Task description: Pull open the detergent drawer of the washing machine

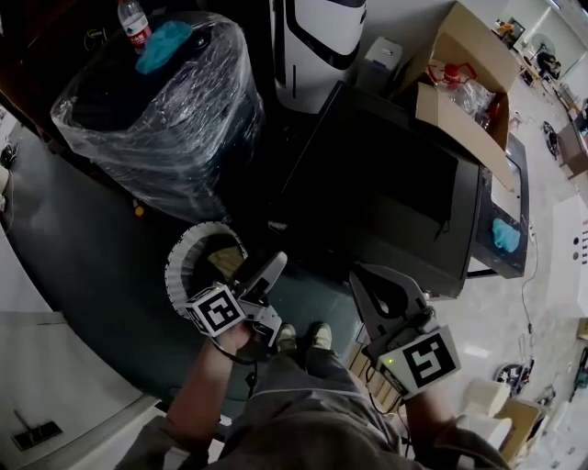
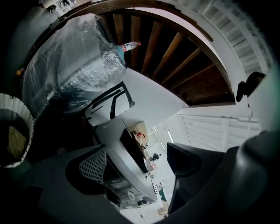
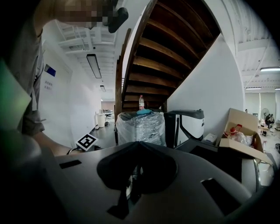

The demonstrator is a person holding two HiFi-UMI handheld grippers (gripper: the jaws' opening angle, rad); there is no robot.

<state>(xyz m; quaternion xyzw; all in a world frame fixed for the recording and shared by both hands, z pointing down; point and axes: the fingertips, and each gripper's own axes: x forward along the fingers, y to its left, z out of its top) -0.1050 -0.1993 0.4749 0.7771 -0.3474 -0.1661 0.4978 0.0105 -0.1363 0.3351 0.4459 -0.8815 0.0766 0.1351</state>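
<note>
The washing machine [image 1: 386,197] is a dark box ahead of me; its front [image 1: 501,216] faces right, with something blue behind the door. In the left gripper view the washing machine [image 2: 133,151] is far off, and in the right gripper view it [image 3: 218,155] sits low at the right. I cannot make out the detergent drawer. My left gripper [image 1: 259,274] hangs in the air short of the machine's near corner, open with nothing between its jaws [image 2: 140,170]. My right gripper [image 1: 372,285] is level with it, shut on nothing [image 3: 138,175], its jaws meeting.
A white ribbed bin [image 1: 197,262] stands just left of the left gripper. A plastic-wrapped bulky item [image 1: 165,101] carries a bottle [image 1: 134,23]. A white-and-black appliance [image 1: 317,46] and an open cardboard box [image 1: 469,83] stand behind the machine. My shoes [image 1: 303,338] show below.
</note>
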